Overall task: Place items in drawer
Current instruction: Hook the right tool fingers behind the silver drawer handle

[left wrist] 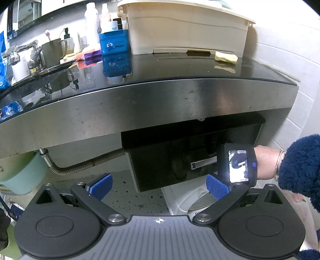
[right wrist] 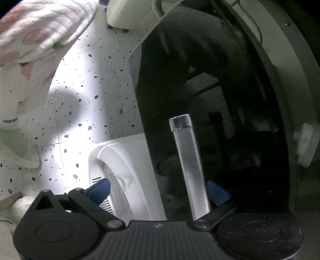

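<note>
Fingers on my right gripper (right wrist: 158, 192) stand wide apart around the drawer's handle (right wrist: 190, 166), not yet gripping; I judge I am lining up to pull the black drawer (left wrist: 180, 160), which hangs shut under the counter's (left wrist: 140, 100) front edge. My left gripper (left wrist: 159, 185) hangs open and empty. Only its view shows bottles (left wrist: 91, 16) and a tub (left wrist: 186, 28) on the counter; which items go in, I cannot tell.

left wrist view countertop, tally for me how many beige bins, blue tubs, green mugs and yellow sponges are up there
beige bin: 1
blue tub: 1
green mug: 1
yellow sponge: 1
total: 4
</note>
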{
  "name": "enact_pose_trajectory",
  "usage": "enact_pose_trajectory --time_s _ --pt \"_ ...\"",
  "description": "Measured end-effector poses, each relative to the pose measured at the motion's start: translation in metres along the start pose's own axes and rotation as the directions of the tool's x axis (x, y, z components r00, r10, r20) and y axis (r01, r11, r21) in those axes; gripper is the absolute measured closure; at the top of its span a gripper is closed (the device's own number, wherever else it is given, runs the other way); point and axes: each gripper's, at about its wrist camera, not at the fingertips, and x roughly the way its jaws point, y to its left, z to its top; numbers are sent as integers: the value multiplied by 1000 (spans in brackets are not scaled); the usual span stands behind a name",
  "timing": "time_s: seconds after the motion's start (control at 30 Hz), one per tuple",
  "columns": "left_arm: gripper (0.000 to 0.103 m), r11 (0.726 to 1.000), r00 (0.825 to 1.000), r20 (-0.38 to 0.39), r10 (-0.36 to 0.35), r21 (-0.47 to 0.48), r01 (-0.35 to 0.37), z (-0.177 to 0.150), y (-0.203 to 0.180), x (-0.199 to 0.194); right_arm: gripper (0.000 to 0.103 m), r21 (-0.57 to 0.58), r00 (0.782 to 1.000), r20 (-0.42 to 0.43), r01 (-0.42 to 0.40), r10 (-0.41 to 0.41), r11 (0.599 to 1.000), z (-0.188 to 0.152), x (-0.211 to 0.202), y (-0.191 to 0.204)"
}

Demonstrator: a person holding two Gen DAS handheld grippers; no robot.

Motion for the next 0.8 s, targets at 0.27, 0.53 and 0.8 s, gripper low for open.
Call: enact_pose_trajectory --time_s 0.27,0.53,0.8 --pt "2 1000 1000 -8 -5 11 5 -1 -5 1 0 11 1000 1 12 -12 1000 0 4 3" --pt "2 1000 1000 -5 -2 19 2 -2 -7 -2 0 42 1000 -5 -2 2 999 2 5 -1" --pt "2 1000 1000 0 -2 24 2 -3 -8 -6 0 46 1000 -8 -14 15 999 3 4 -4"
